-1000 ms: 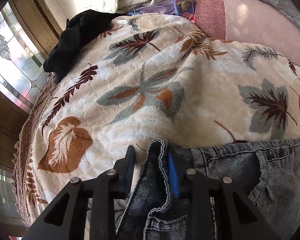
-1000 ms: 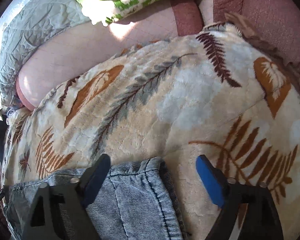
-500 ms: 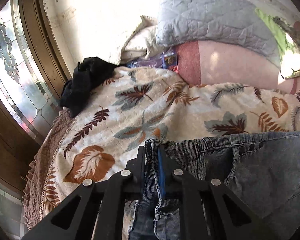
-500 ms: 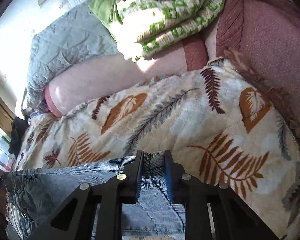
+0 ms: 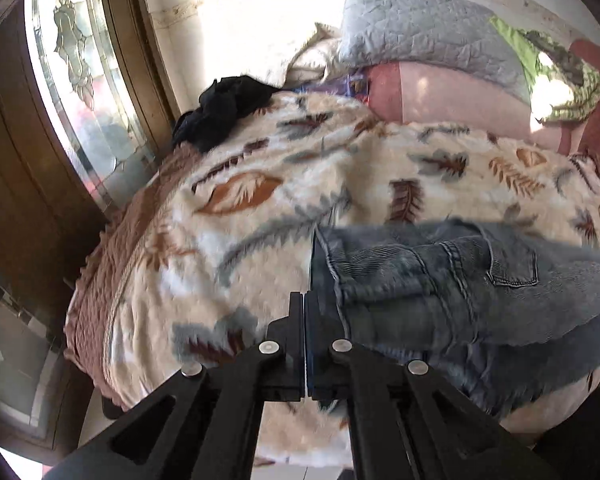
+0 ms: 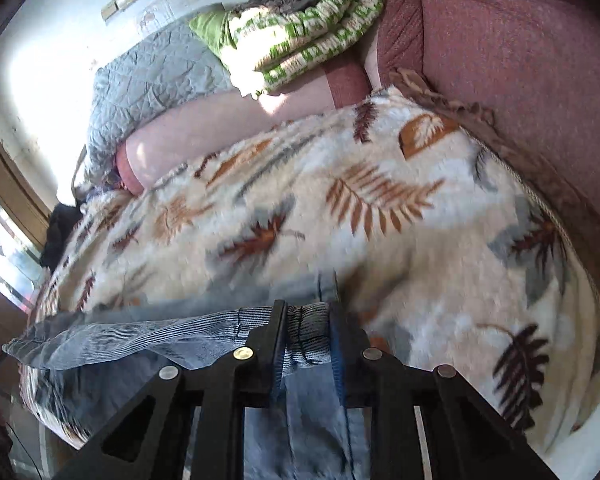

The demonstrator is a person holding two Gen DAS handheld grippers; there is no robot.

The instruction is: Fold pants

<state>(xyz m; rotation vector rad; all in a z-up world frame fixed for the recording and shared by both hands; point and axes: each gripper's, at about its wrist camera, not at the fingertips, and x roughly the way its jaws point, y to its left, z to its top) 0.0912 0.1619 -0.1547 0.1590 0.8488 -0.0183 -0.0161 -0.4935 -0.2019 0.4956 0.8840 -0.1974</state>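
Blue-grey denim pants [image 5: 440, 280] hang lifted above a cream blanket with leaf print [image 5: 260, 208]. My left gripper [image 5: 304, 300] is shut on the waistband's left corner. A back pocket faces the left wrist view. In the right wrist view the pants [image 6: 140, 340] stretch to the left, and my right gripper [image 6: 306, 312] is shut on the bunched waistband's other end. The legs hang below, out of sight.
A black garment [image 5: 224, 108] lies at the blanket's far left corner by a glass door [image 5: 68, 92]. A grey quilted pillow [image 5: 420, 36] and a green-white folded blanket [image 6: 300, 28] sit at the head. A maroon headboard or sofa side [image 6: 520, 60] is right.
Both grippers closed on the waistband, then lifted the pants up and back off the blanket. The views now look from higher up and are blurred by motion.
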